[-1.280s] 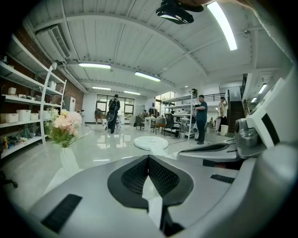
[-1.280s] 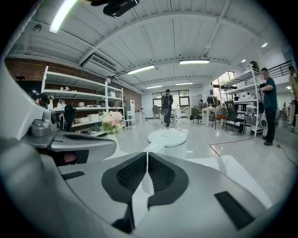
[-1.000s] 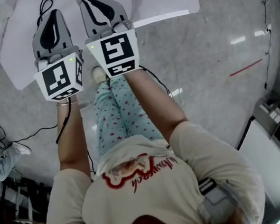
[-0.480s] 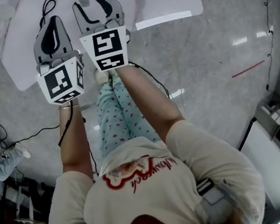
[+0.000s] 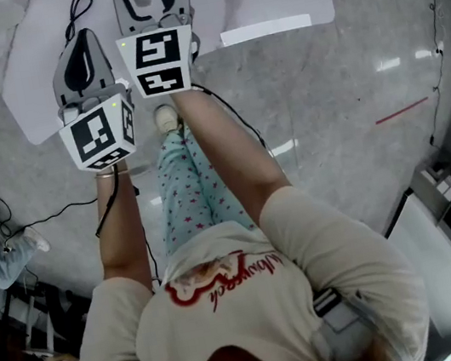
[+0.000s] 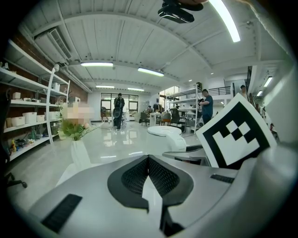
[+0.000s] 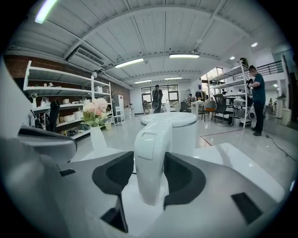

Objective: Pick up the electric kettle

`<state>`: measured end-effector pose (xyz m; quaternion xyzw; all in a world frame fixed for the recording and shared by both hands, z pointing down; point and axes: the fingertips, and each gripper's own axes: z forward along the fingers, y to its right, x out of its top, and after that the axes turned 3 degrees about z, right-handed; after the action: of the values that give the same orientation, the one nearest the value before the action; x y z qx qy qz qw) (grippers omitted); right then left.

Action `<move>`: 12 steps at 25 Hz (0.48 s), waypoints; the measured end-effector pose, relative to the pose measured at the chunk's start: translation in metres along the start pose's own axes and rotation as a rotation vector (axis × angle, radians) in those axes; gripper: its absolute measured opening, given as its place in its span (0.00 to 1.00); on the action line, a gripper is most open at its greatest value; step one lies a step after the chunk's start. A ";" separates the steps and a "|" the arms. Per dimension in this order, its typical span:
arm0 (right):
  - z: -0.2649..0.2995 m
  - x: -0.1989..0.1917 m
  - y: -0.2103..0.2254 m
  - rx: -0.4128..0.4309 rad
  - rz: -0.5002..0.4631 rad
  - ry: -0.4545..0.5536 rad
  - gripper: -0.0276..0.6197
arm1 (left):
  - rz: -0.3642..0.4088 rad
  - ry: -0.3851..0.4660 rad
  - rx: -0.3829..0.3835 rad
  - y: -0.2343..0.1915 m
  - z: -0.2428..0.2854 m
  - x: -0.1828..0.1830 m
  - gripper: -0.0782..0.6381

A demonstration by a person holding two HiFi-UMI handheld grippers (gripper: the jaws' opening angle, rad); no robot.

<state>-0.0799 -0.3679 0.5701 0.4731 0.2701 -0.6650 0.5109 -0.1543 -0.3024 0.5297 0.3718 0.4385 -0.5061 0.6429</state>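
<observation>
Two grippers; right gripper (image 7: 149, 163), jaws just opening, straddles kettle (image 7: 180, 131) handle (image 7: 151, 139); left gripper (image 6: 148, 161) pinched together, empty; shirt (image 5: 231, 308) script illegible.

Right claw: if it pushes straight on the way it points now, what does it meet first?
The kettle handle. The right claw has just been opening its jaws, and the handle already stands between them; pushing on, it likely seats deeper against the handle, with the kettle body just behind.

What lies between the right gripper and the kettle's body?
The kettle's white handle, standing between the right gripper's jaws, which have just been opening; nothing else. The right gripper view shows it.
</observation>
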 end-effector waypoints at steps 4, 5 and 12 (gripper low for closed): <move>0.012 0.002 0.001 -0.044 0.012 0.017 0.34 | -0.011 -0.010 0.003 -0.005 -0.002 -0.006 0.11; 0.014 0.002 0.001 -0.052 0.019 0.022 0.33 | -0.014 -0.012 0.003 -0.006 -0.003 -0.008 0.11; 0.015 0.004 0.009 -0.106 0.040 0.047 0.26 | -0.026 -0.044 0.006 -0.012 -0.009 -0.027 0.11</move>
<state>-0.0768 -0.3849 0.5739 0.4663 0.3074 -0.6281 0.5418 -0.1707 -0.2878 0.5511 0.3568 0.4277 -0.5238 0.6446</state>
